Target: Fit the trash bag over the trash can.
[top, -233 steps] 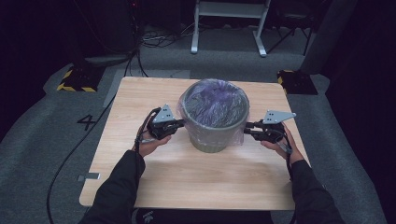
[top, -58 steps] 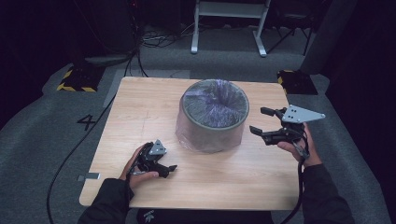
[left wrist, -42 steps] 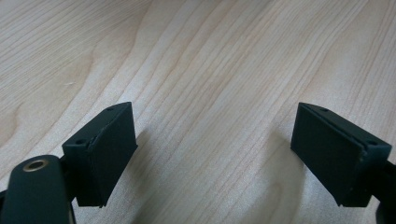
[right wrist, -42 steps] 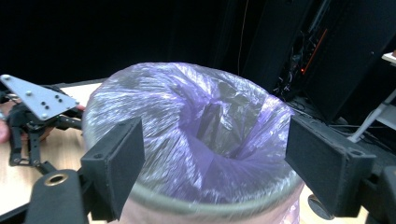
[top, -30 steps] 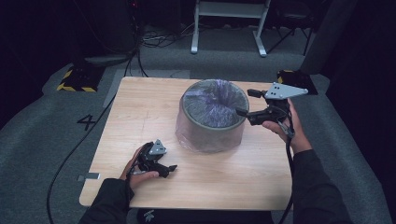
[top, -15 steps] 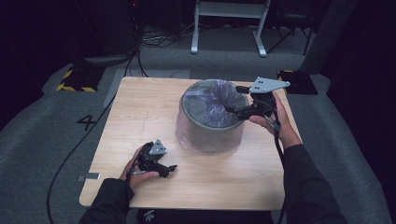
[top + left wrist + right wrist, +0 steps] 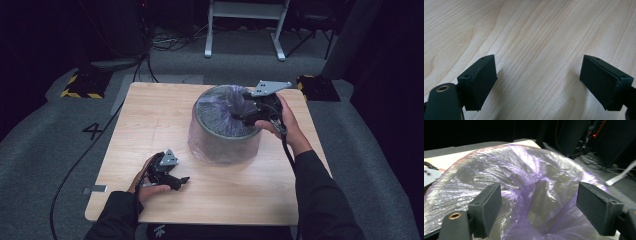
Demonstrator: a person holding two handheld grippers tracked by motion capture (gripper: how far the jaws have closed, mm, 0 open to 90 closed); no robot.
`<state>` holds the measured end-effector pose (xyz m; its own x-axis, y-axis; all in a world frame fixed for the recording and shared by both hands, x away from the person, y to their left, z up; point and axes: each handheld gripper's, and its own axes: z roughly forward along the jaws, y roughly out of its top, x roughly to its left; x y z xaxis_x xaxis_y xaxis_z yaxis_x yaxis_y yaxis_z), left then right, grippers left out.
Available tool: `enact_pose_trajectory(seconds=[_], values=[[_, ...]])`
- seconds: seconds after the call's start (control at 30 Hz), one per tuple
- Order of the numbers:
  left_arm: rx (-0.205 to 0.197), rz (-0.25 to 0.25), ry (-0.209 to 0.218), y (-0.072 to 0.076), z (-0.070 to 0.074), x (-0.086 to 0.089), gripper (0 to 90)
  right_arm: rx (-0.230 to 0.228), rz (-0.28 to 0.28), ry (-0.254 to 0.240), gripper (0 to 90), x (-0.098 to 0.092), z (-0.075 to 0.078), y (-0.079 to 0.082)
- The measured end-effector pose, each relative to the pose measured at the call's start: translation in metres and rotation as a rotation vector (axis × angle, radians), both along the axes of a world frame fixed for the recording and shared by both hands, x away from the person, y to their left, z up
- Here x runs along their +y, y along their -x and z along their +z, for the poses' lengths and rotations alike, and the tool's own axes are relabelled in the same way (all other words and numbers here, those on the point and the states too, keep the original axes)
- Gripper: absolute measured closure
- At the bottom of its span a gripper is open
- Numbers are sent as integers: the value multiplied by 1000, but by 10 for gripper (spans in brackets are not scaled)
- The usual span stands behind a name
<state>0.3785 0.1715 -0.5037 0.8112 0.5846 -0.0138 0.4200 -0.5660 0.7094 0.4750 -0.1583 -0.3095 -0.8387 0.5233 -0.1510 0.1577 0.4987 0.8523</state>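
Mid-table, toward its far edge: round grey bin [image 7: 227, 131] lined with a translucent purple plastic bag [image 7: 529, 182]. Right tongs [image 7: 239, 113], jaws spread and empty, have come over the rim, probably to press the liner down. Left tongs [image 7: 539, 82], spread, rest on the pale wooden table [image 7: 150, 120].

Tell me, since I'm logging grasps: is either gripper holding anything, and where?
Nothing is held. The right gripper is open above the bag-lined bin; the left gripper rests open on the table.
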Motion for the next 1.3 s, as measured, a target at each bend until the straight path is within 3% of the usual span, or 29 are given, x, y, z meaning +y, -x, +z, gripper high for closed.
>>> enact_pose_trajectory(seconds=[0.27, 0.43, 0.93, 1.3], values=[[0, 1, 0, 0, 0, 0, 136, 14, 21, 105, 216, 9, -6, -4], [-1, 0, 0, 0, 0, 0, 136, 46, 37, 164, 217, 14, -10, -8], [-1, 0, 1, 0, 0, 0, 136, 151, 2, 272, 212, 17, -21, -24], [0, 1, 1, 0, 0, 0, 135, 199, 26, 361, 213, 23, -23, -28]])
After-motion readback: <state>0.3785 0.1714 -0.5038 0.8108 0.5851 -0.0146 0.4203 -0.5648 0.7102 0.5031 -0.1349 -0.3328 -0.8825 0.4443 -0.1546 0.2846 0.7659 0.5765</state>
